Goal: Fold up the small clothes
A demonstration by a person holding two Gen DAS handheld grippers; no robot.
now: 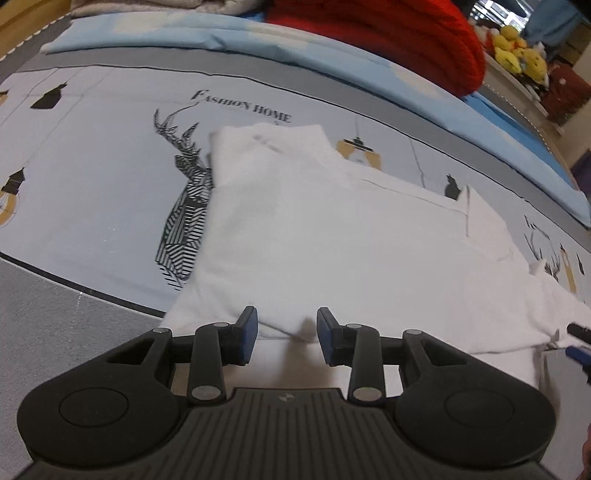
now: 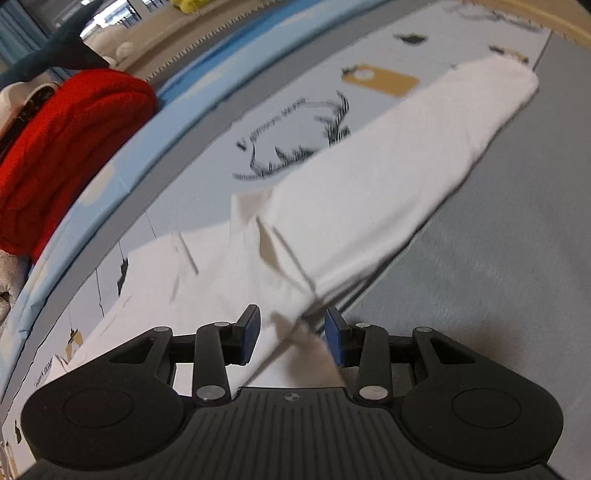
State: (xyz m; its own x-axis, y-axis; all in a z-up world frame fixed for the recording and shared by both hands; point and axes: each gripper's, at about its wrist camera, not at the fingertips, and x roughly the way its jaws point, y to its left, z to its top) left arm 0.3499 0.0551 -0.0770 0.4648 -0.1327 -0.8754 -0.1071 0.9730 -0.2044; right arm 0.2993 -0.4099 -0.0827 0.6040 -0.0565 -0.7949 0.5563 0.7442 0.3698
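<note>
A white garment (image 1: 332, 236), partly folded, lies flat on a bed covered by a pale printed sheet (image 1: 92, 192). The sheet shows a black geometric deer head (image 1: 184, 218), hanging lamp drawings, and the words "FASHION HOME".

In the left wrist view, the left gripper (image 1: 286, 332) hangs over the near edge of the garment, pointing steeply down. Its jaws stand partly apart, blue pads facing each other, with white cloth lying under the gap. The pads do not appear to press on the cloth, so the jaws look released. At the far right edge of this view, the tips of the right gripper (image 1: 580, 339) show just beside the garment's near right corner.

In the right wrist view, the right gripper (image 2: 291, 334) sits over one end of the garment (image 2: 388, 184), which stretches away as a long folded band toward the far right. A fold of cloth runs between the parted jaws. The picture is blurred, and I cannot tell whether the pads grip it.

Far off on the bed lie a red knitted blanket (image 1: 388, 40) and a light blue quilt (image 1: 184, 33).
</note>
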